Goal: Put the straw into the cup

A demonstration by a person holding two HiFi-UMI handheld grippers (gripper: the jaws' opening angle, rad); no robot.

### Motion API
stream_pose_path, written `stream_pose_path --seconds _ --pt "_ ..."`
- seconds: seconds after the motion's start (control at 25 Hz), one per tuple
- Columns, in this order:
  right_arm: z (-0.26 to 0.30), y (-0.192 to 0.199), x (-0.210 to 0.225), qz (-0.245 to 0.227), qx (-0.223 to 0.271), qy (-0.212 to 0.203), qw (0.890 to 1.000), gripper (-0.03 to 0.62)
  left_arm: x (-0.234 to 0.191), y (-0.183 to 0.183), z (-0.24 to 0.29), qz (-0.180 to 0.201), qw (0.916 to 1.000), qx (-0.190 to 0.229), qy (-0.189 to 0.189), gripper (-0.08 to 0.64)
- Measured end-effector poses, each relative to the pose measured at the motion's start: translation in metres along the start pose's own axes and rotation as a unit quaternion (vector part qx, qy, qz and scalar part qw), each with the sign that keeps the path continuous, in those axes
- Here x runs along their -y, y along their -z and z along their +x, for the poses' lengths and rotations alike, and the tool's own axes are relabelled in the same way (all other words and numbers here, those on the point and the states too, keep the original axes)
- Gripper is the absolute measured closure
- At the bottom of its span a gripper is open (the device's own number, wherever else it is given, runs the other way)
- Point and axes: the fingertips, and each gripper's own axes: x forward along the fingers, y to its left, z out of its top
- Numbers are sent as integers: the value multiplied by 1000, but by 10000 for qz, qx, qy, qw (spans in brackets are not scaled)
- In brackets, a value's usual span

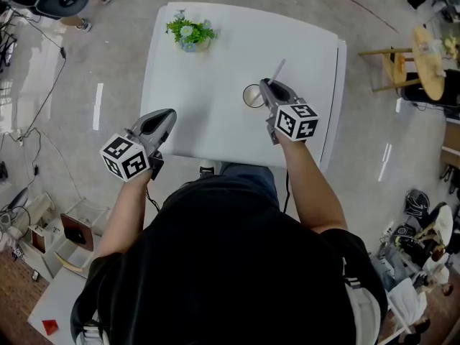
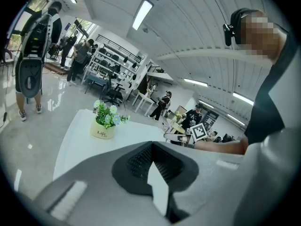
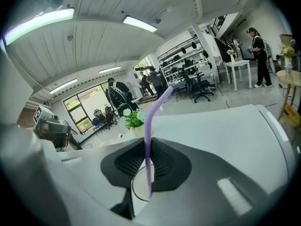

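Your right hand-held gripper (image 1: pixel 266 85) pinches the purple straw (image 3: pixel 147 126) low on its shaft, tip at the mouth of the cup (image 1: pixel 252 96) on the white bench (image 1: pixel 208 63). Light and bendy, the straw likely needs only a gentle grip below the bend. Your left hand-held gripper (image 1: pixel 164 117) is pressed together, empty.

A white table (image 1: pixel 215 121) stands on a glossy grey floor (image 1: pixel 100 56) under ceiling strip lights (image 2: pixel 142 14).

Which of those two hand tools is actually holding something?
The right gripper: its fingers pinch a purple straw above the cup. The left gripper, near the table edge, holds nothing.
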Motion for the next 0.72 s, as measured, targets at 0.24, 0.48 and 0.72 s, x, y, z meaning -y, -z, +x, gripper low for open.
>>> stream_pose_path --seconds 0.24,0.48,0.72 --pt "2 7 3 -7 -85 -6 10000 534 1 2 1 -6 10000 -41 -6 560" --pt "6 11 7 28 -93 26 9999 532 -1 7 -1 -32 9999 -90 -33 560" --pt "7 15 13 47 -112 93 9999 526 0 4 0 -12 10000 -86 -28 560"
